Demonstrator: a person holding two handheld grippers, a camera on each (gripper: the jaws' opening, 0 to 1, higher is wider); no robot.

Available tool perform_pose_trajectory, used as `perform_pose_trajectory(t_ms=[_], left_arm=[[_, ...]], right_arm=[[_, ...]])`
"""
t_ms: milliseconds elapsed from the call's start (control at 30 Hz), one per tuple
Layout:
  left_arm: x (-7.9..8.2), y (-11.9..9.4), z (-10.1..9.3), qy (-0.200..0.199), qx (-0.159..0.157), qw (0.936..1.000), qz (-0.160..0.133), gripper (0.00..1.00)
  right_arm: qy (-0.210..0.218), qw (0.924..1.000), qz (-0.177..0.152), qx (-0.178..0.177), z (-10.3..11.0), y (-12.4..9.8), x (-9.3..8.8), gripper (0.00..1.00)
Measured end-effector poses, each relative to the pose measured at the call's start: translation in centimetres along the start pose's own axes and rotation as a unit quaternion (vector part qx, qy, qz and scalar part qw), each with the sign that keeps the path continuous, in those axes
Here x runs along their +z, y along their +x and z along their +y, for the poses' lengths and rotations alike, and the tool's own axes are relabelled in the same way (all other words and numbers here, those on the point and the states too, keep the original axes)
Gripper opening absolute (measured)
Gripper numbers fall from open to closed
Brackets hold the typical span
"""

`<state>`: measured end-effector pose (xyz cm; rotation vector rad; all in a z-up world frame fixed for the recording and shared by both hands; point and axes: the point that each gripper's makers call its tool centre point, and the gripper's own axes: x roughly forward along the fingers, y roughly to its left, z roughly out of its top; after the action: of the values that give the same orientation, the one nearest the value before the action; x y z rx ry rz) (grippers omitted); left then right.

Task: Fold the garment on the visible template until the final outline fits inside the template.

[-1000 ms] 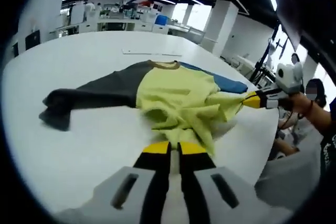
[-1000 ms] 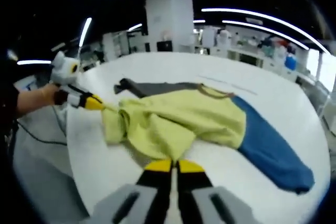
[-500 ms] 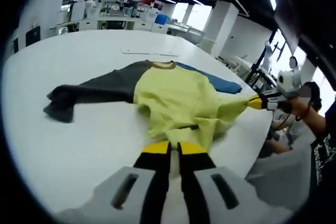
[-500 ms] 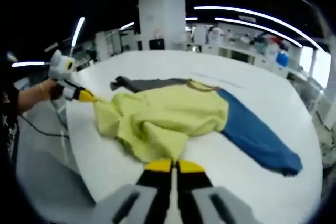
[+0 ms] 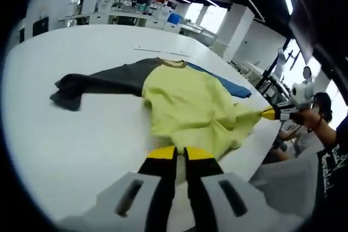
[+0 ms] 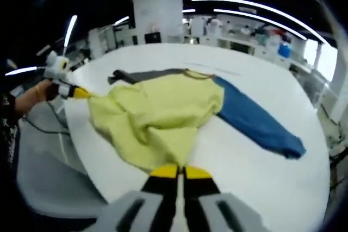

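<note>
Now the shirt lies across the white table, collar away, sleeves spread sideways. Left gripper and right gripper each pinch its yellow hem.

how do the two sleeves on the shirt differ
The dark sleeve is charcoal grey; the blue sleeve is bright blue. The dark sleeve ends in a crumpled, bunched cuff, while the blue sleeve lies smoother and straighter to its cuff. They run out to opposite sides of the yellow body. Both lie flat on the white table, free of either gripper.
</note>
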<state>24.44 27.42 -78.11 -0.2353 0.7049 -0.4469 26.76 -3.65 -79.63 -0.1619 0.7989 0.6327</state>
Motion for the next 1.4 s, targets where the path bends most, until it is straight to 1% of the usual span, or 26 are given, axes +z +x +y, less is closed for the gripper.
perform_pose_trajectory(t_ms=[100, 233, 333, 467, 667, 767, 800, 900, 1000, 1200, 1300, 1400], left_arm=[[-0.2, -0.1, -0.5, -0.007, -0.001, 1.0, -0.003, 0.02], [-0.7, -0.6, -1.0, -0.016, 0.002, 0.9999, -0.005, 0.02], [-0.9, -0.8, -0.8, -0.024, 0.003, 0.9997, -0.003, 0.02], [-1.3, -1.0, -0.3, -0.026, 0.008, 0.9996, 0.003, 0.02], [-2.1, -1.3, 0.0, -0.04, 0.017, 0.9989, 0.015, 0.02], [-3.0, -1.3, 0.5, -0.047, 0.026, 0.9981, 0.032, 0.02], [-3.3, -1.3, 0.6, -0.048, 0.029, 0.9977, 0.039, 0.02], [-3.5, -1.4, 0.7, -0.053, 0.03, 0.9973, 0.042, 0.02], [-4.0, -1.4, 1.0, -0.065, 0.037, 0.9958, 0.052, 0.02], [-4.4, -1.4, 1.1, -0.069, 0.04, 0.9952, 0.057, 0.02], [-4.7, -1.3, 1.3, -0.044, 0.037, 0.9968, 0.056, 0.04], [-5.1, -1.4, 1.6, -0.034, 0.031, 0.9971, 0.061, 0.06]], right_arm=[[0.01, 0.9999, -0.002, -0.004, -0.3, -0.3, -0.2, 0.0], [0.011, 0.9998, 0.009, -0.011, -0.3, -0.7, -1.0, 0.0], [0.012, 0.9997, 0.017, -0.016, -0.4, -1.2, -1.7, 0.0], [0.013, 0.9992, 0.03, -0.021, -0.4, -1.6, -2.5, 0.0], [0.019, 0.9985, 0.045, -0.027, -0.3, -2.2, -3.9, 0.0], [0.03, 0.9974, 0.058, -0.03, -0.4, -2.3, -5.0, 0.0], [0.031, 0.9973, 0.06, -0.03, -0.3, -2.3, -5.2, 0.0], [0.028, 0.9969, 0.065, -0.032, -0.1, -2.5, -5.5, 0.0], [0.021, 0.9963, 0.075, -0.037, -0.2, -2.5, -6.0, 0.0], [0.031, 0.9949, 0.087, -0.039, -0.2, -2.3, -6.5, 0.0], [0.029, 0.996, 0.076, -0.036, -0.3, -2.1, -6.3, 0.0], [0.03, 0.9972, 0.059, -0.033, -0.2, -2.0, -5.8, 0.01]])
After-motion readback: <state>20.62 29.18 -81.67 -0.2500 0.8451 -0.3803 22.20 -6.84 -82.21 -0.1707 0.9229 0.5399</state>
